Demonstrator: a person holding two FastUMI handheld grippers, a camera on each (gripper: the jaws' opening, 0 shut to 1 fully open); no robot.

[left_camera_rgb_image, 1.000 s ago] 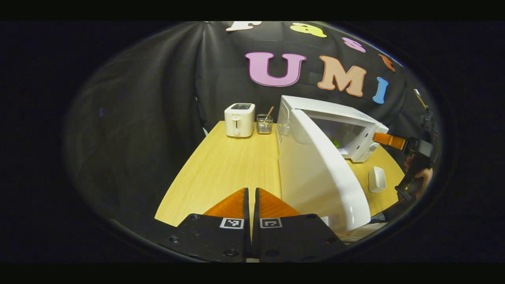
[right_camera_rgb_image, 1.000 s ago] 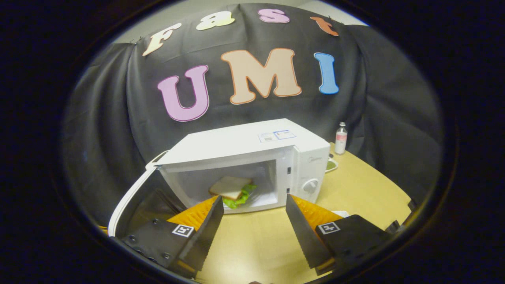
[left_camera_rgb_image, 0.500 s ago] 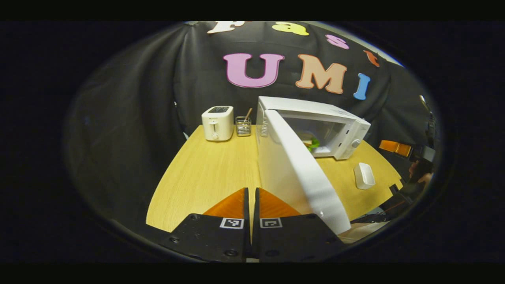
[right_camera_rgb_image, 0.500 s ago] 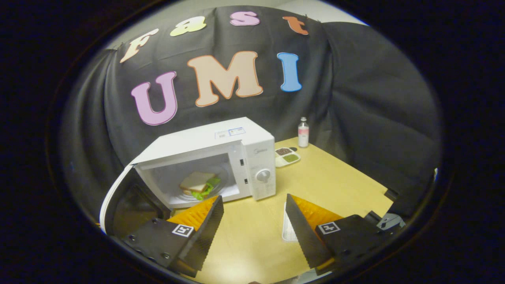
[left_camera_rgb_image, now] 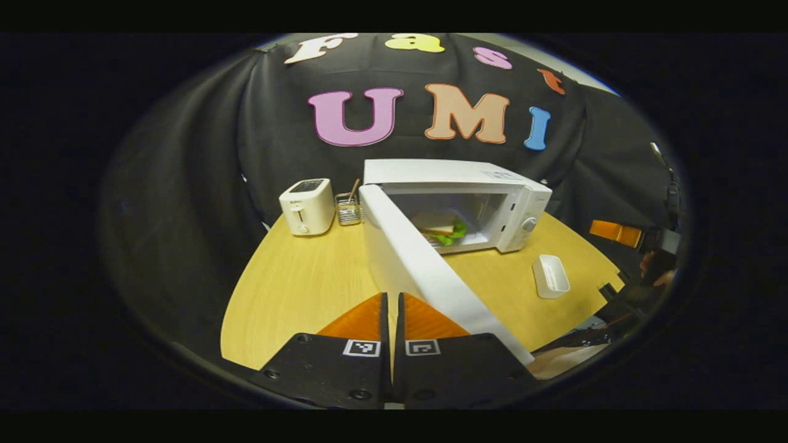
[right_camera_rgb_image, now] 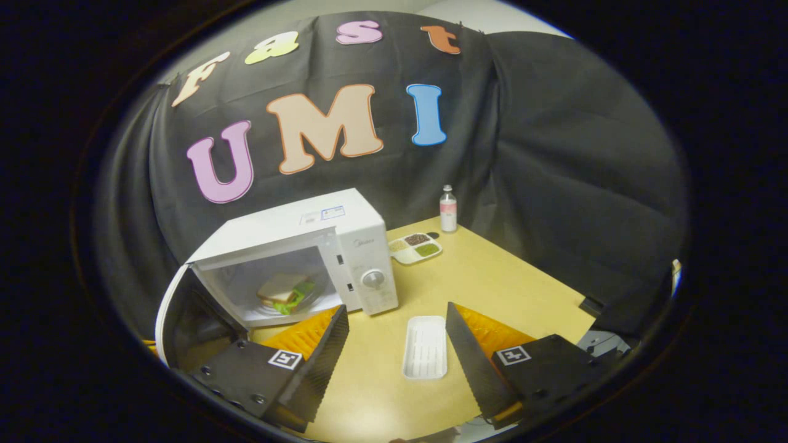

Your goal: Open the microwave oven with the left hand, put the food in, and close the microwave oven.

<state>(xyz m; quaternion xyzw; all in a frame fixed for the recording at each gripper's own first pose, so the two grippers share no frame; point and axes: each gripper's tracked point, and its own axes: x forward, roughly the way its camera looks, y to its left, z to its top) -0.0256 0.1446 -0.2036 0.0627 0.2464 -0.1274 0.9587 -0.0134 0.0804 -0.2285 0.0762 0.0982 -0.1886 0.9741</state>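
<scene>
The white microwave (left_camera_rgb_image: 452, 178) stands on the wooden table (left_camera_rgb_image: 295, 295) with its door (left_camera_rgb_image: 418, 264) swung wide open toward me. A sandwich with lettuce (left_camera_rgb_image: 443, 229) lies inside the cavity. My left gripper (left_camera_rgb_image: 393, 298) is shut with nothing in it, just left of the door's free edge. In the right gripper view the microwave (right_camera_rgb_image: 345, 227), the open door (right_camera_rgb_image: 197, 314) and the sandwich (right_camera_rgb_image: 282, 290) sit ahead to the left. My right gripper (right_camera_rgb_image: 396, 311) is open and empty, back from the oven. At the far right of the left gripper view, the right gripper (left_camera_rgb_image: 615, 233) shows with a hand (left_camera_rgb_image: 655, 274).
A white toaster (left_camera_rgb_image: 306, 206) and a utensil holder (left_camera_rgb_image: 348, 210) stand at the table's back left. An empty white tray (right_camera_rgb_image: 425, 347) lies in front of the microwave. A divided dish (right_camera_rgb_image: 417, 246) and a small bottle (right_camera_rgb_image: 447, 209) stand behind, right of the oven.
My right gripper has drawn back from the microwave and to the right, leaving the sandwich inside; the white tray now shows between its fingers. My left gripper has shifted, staying shut.
</scene>
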